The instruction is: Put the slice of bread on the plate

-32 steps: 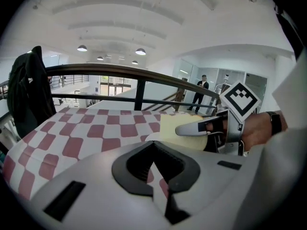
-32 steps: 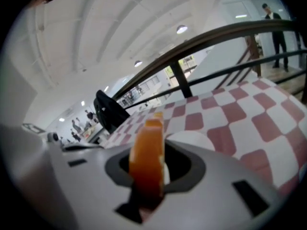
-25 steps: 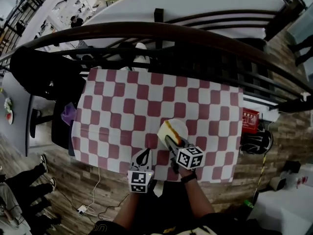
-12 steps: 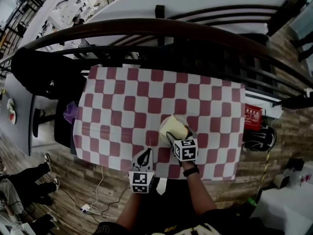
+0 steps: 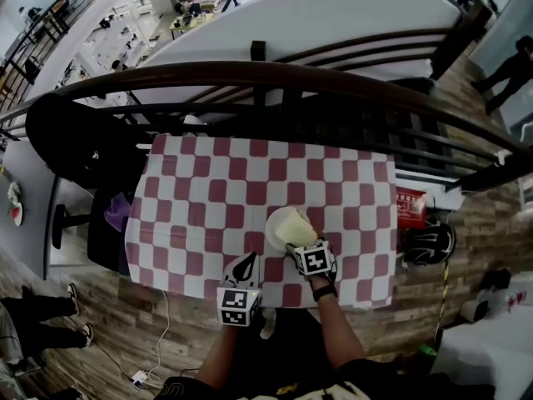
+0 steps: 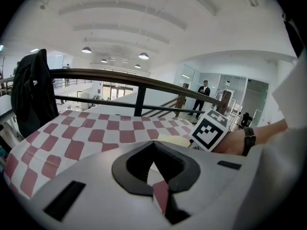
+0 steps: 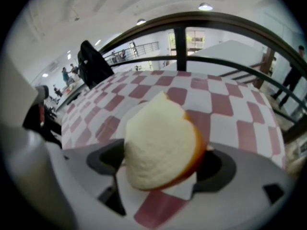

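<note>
A: L gripper [image 6: 153, 152]?
B: Jaws together, nothing in them, at near edge of checked cloth [image 5: 208, 198].
A: R gripper [image 5: 296, 242]?
B: Jaws just been opening, now wide. Bread slice [image 7: 160, 140] between them, pads off it — lies tilted over plate [image 5: 271, 223]. Railing [image 5: 250, 73] beyond.

A mezzanine in a large, open, office-like hall: the checked tabletop [image 5: 200, 182] stands just inside a dark curved railing [image 5: 250, 72], desks [image 5: 185, 23] show on a lower floor beyond it, and above it spreads a white vaulted ceiling [image 6: 144, 23] with pendant lamps [image 6: 143, 56].
</note>
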A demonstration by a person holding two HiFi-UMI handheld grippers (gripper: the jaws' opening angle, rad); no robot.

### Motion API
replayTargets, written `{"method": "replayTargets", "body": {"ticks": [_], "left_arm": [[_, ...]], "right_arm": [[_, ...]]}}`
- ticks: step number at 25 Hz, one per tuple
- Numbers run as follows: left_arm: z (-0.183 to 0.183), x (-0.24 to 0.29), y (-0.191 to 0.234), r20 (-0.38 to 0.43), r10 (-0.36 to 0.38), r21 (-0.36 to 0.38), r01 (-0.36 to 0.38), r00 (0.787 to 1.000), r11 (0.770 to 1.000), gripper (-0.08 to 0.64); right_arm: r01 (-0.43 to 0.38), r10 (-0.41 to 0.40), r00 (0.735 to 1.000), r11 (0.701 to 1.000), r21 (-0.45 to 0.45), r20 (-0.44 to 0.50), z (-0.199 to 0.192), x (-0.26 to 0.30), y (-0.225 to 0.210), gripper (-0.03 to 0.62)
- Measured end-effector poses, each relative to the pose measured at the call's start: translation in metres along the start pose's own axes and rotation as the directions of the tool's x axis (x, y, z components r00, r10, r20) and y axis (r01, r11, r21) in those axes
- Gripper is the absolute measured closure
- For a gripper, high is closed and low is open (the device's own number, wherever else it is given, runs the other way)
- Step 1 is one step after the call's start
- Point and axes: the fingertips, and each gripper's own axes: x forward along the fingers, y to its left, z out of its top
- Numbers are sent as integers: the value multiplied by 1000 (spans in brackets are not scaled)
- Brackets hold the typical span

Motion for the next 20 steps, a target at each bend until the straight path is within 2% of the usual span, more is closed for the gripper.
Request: {"method": "replayTargets", "body": {"ticks": [2,3,7,9,12,15,17,20], "left_arm": [[-1,-5,-1,3,-13,12,13,1000,1000,541],[-3,-8,-1,4,-17,18,17,1000,1000,541],[-4,-20,-1,12,-30,44,29,999,999,541],[-3,-29,2,18,-28,51,27,999,998,540],[4,-39,8,42,-23,50,21,999,999,541],[15,-44,11,71,-28,48,25,997,999,541],[26,-48,9,93,-35,67,29,995,997,541],[40,-52,5,131,-54,98,42,990,994,541]], "right_arm": [[-37,33,997,999,-40,-76,-14,14,8,155],[-40,34,993,998,-57,-114,-20,20,9,132],[13,-41,982,989,-149,-182,-22,21,-11,29],[-53,33,983,993,-106,-178,-17,17,-7,6],[-164,162,982,986,-18,-94,-2,3,-1,6],[-215,217,974,976,37,-60,-3,-11,5,8],[-150,152,987,988,31,-55,-6,-15,-5,8],[50,-50,999,998,-42,1,-1,-22,-36,8]]}}
